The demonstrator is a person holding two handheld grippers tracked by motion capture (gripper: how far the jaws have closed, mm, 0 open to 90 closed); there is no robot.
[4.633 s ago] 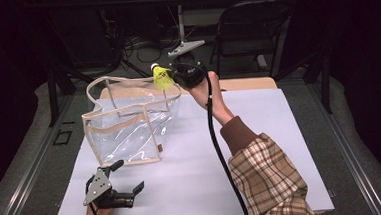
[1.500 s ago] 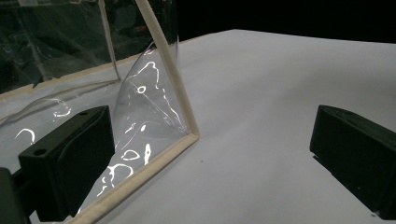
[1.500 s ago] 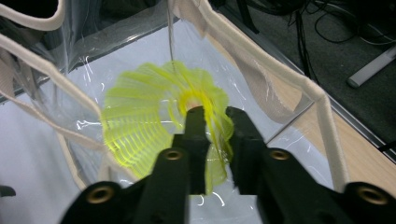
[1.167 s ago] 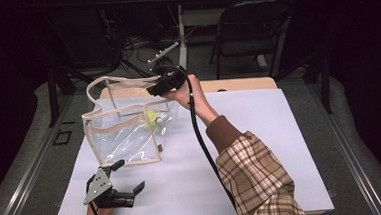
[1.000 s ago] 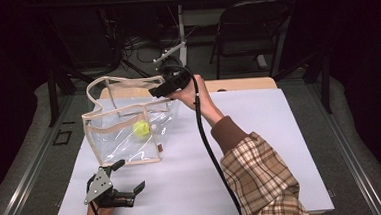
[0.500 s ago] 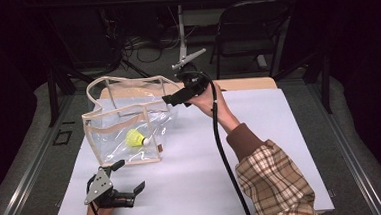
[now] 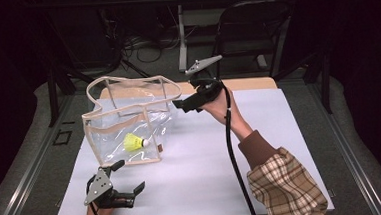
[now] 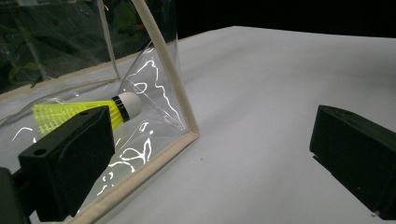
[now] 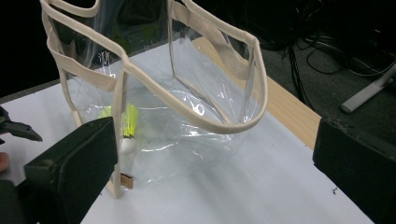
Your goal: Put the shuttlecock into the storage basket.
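A clear plastic tote bag (image 7: 134, 109) with beige trim stands at the table's left half. A yellow shuttlecock (image 7: 134, 142) with a white cork lies inside it near the front wall. My right gripper (image 7: 181, 106) hovers just right of the bag's mouth. Its jaws have just been opening and stand open with nothing between them. My left gripper (image 7: 129, 175) rests open near the front edge, in front of the bag. The left gripper view shows the shuttlecock (image 8: 60, 113) behind the bag's corner trim (image 8: 168, 74). The right gripper view looks down on the bag's rim (image 9: 205, 123) and the shuttlecock (image 9: 128, 126).
The white tabletop (image 7: 261, 148) stretches to the right of the bag. A wooden strip (image 7: 254, 83) runs along its far edge. Behind it stand a black chair (image 7: 254, 28), a table leg and cables on the dark floor.
The shuttlecock left the right gripper, fell into the bag and now lies on its bottom. The right gripper opened and drew back to the right of the bag. The left gripper stayed put.
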